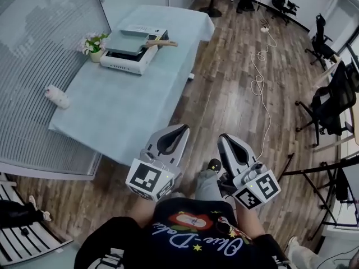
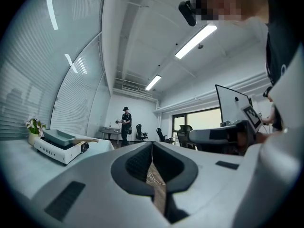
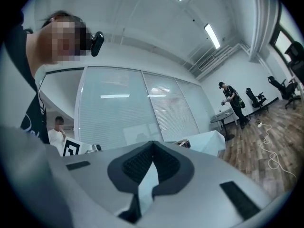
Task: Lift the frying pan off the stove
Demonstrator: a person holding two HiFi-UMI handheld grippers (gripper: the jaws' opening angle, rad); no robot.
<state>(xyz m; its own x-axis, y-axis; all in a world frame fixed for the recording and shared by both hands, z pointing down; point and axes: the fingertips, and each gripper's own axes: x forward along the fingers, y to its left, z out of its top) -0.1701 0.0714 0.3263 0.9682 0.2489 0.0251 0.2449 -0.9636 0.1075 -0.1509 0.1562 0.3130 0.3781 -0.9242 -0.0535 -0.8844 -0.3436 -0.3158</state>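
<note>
A square grey-green frying pan (image 1: 130, 41) with a wooden handle (image 1: 162, 43) rests on a white portable stove (image 1: 130, 60) at the far end of a long table (image 1: 112, 116) with a pale cloth. The left gripper view shows the pan (image 2: 59, 137) and stove (image 2: 54, 150) small at the left. My left gripper (image 1: 180, 129) and right gripper (image 1: 222, 138) are held close to my body, off the table's near end, far from the pan. Both are shut and empty, jaws meeting tip to tip (image 2: 152, 144) (image 3: 152, 142).
A small flower pot (image 1: 95, 46) stands left of the stove, and a small white object (image 1: 57, 97) lies at the table's left edge. A glass partition with blinds runs along the left. Office chairs (image 1: 334, 97), a cable (image 1: 259, 77) on the wooden floor and a distant person (image 2: 125, 125) are to the right and beyond.
</note>
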